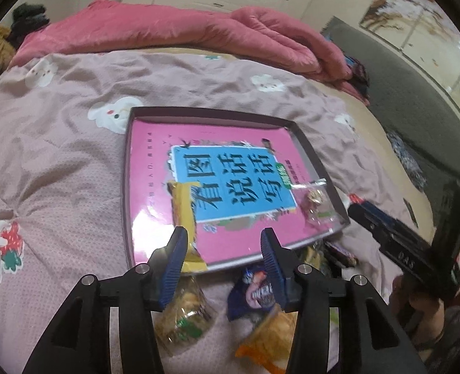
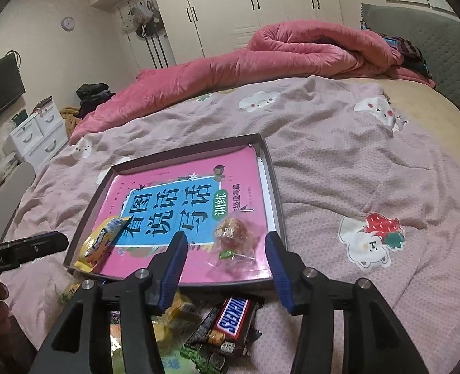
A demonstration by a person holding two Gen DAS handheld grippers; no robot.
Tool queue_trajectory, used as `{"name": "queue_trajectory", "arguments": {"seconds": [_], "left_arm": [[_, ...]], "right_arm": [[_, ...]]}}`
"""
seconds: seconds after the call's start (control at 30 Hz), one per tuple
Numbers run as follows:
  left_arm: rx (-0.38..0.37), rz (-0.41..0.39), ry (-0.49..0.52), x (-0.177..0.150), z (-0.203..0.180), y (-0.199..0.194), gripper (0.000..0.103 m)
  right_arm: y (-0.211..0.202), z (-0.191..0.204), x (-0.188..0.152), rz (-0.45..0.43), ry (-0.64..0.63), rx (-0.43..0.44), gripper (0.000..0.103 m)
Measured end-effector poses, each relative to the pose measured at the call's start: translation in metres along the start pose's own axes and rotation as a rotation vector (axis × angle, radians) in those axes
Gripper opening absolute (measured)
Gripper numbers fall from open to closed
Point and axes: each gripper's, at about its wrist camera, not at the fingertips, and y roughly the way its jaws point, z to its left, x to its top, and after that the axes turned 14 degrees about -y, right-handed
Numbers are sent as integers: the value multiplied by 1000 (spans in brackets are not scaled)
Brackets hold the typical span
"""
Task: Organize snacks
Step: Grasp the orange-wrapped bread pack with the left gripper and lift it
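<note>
A shallow dark tray with a pink book lying in it sits on the bed. A yellow snack packet lies at the tray's near left corner, hanging over its rim. A clear-wrapped snack lies at its near right. My left gripper hovers open over the tray's near edge with nothing between its fingers. My right gripper is open above the clear-wrapped snack, holding nothing. Loose snacks lie in front of the tray: a Snickers bar, a blue packet, a clear biscuit pack.
A pink blanket is bunched along the far side of the bed. A grey headboard stands at the right. White drawers and wardrobes stand beyond the bed. The pink printed sheet spreads around the tray.
</note>
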Motion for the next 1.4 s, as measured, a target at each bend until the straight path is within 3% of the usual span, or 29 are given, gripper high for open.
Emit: {"name": "queue_trajectory", "arguments": {"seconds": [0.17,0.7,0.87,1.27,1.33,1.4], "left_arm": [[3,5,50,-10,-9,-4,57],[13,104,243,-50,-33,1,58],[6,140,278,-60,-36,3,58],[7,227,333,-78,-45,17,58],[9,239,333,-80,-46,20,58],[8,246,337,-81,-46,22,58]], "right_arm": [[-7,-2,-2,-2,-2,-9,55],[-2,6,-27,98,-22,3,61],[8,1,-39,159,5,15,61],[20,1,-50,198,20,65,61],[23,0,-52,206,33,72,57],[24,-2,-54,209,44,75,46]]}}
